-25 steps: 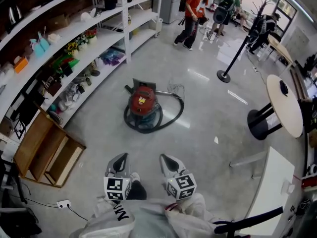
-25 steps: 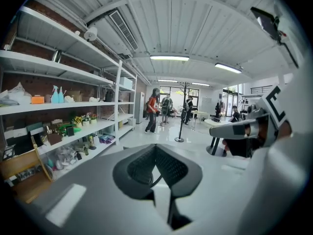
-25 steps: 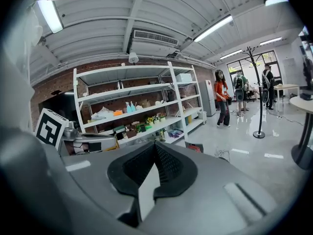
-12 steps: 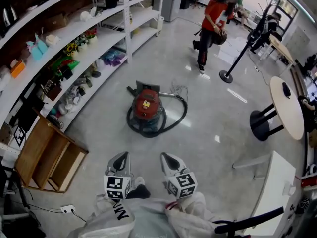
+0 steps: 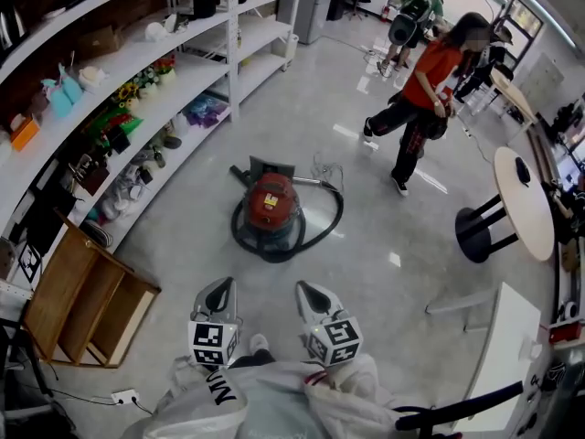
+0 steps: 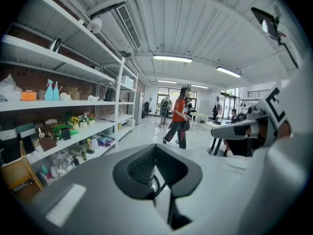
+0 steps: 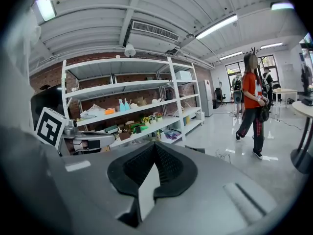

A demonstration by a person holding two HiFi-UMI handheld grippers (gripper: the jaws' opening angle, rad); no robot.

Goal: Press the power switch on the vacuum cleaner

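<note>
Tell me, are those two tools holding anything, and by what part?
Nothing is held. The left tool and right tool are both shut and empty; the vacuum cleaner stands well ahead.

White shelving (image 5: 146, 62) runs along the wall from 9 to 12 o'clock in the head view. Its boards carry two blue spray bottles (image 5: 60, 86), an orange box (image 5: 23, 133), yellow flowers (image 5: 130, 88) and mixed small goods. At 8 o'clock an open wooden crate (image 5: 78, 295) with several compartments stands on the glossy grey floor (image 5: 384, 309). A white socket block (image 5: 123, 397) lies on the floor at 7 o'clock, with a cable leading from it. At 1 o'clock a person in a red top and dark trousers (image 5: 422, 108) is mid-stride. Farther off, also at 1 o'clock, is a second person with a backpack (image 5: 411, 16). A round bench on a black pedestal (image 5: 523, 199) stands at 3 o'clock and a white bench (image 5: 498, 355) at 4 o'clock.
</note>
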